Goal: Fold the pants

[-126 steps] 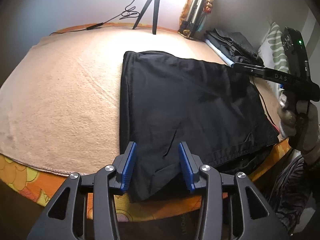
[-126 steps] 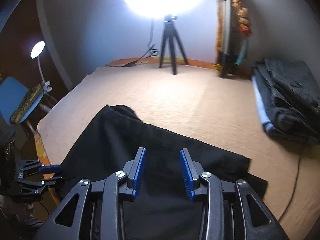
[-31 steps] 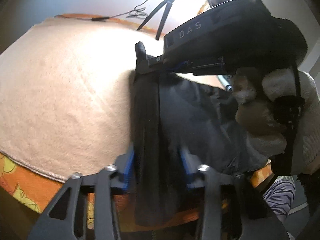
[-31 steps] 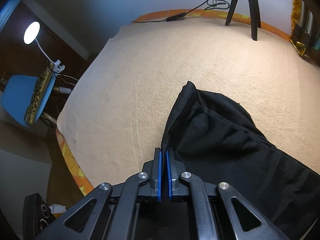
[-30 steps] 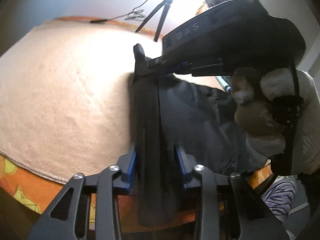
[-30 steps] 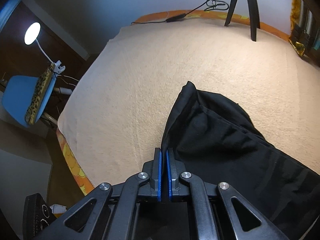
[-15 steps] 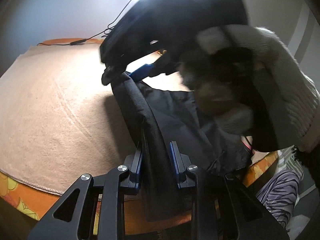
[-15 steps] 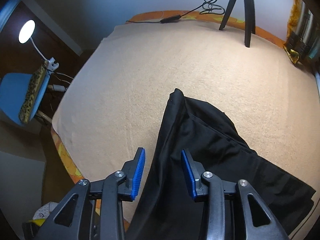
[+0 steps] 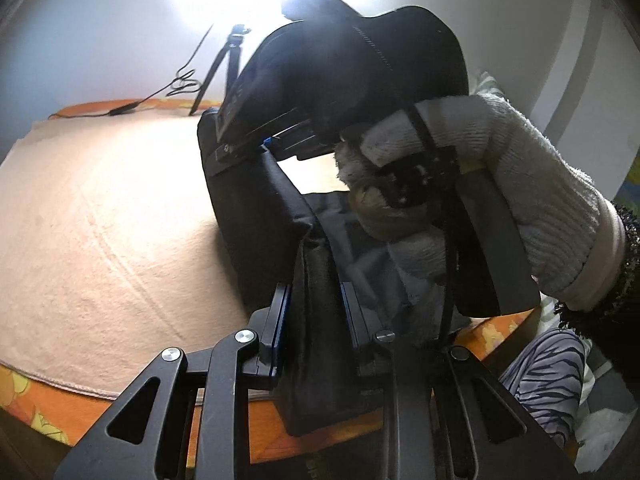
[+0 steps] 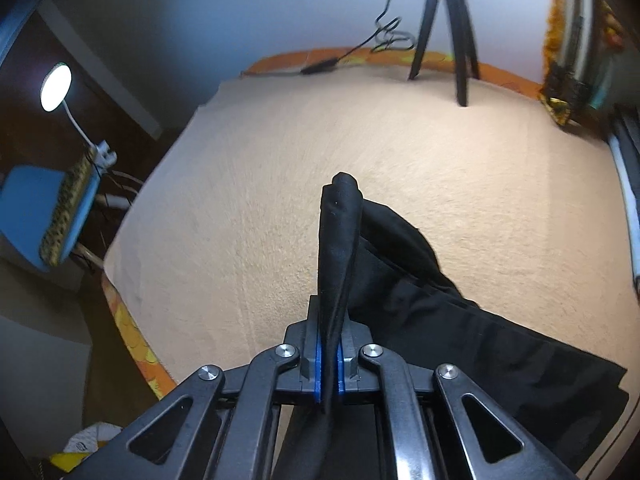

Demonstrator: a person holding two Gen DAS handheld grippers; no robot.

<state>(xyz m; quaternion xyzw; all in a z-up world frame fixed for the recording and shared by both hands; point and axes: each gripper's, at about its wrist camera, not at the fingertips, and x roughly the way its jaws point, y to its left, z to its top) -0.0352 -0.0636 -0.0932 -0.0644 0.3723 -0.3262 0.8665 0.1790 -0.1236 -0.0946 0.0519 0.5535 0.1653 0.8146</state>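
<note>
both jaws clamped on black pants (image 10: pixel 404 280): left gripper (image 9: pixel 316 320) on thick fold, right gripper (image 10: pixel 329 354) nearly closed on edge.

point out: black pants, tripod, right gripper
black pants (image 10: pixel 460 320), right wrist view, draped cloth on the bed.
tripod (image 10: pixel 444 24), right wrist view, its legs.
right gripper (image 10: pixel 329 376), right wrist view, between the pads shut on the pants.

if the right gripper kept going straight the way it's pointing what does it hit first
Probably the beige blanket, just beyond the black pants fold the right gripper is shut on; depth is hard to judge.
</note>
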